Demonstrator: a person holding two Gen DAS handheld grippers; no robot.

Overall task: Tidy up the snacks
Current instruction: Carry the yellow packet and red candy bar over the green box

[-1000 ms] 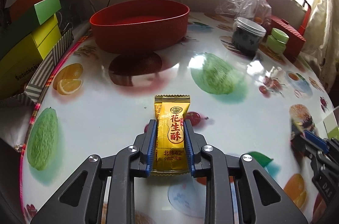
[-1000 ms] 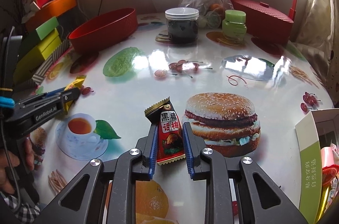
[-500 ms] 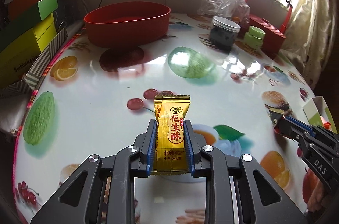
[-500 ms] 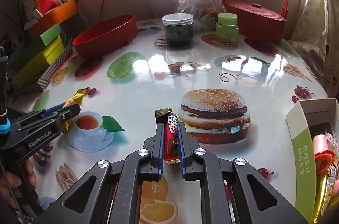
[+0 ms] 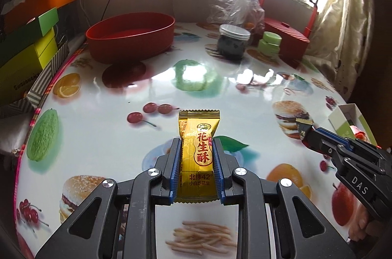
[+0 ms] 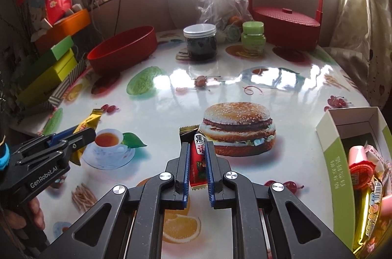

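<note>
both snacks are picked up and neither is put away yet. the left gripper (image 5: 197, 156) is clenched on a yellow packet (image 5: 198, 151), its blue pads pressing the two long edges, and the packet hangs clear above the table (image 5: 103, 136) with its crimped top pointing to 12 o'clock. the right gripper (image 6: 198, 161) is clamped tight on a slim red packet (image 6: 198, 158), which stands on edge between the pads with its dark crimped end sticking out at 12 o'clock over the printed burger. in the right wrist view the white and green box (image 6: 333, 156) sits at about 3 o'clock from that gripper, open at the top, with several wrapped sweets already lying inside, so part of the sorting looks done. the red bowl (image 5: 131, 35) at about 11 o'clock in the left wrist view looks empty as far as its inside shows. no loose snack is visible on the table. what seems left is to carry these two packets to a container and drop them in; which one takes which cannot be told from here.
</note>
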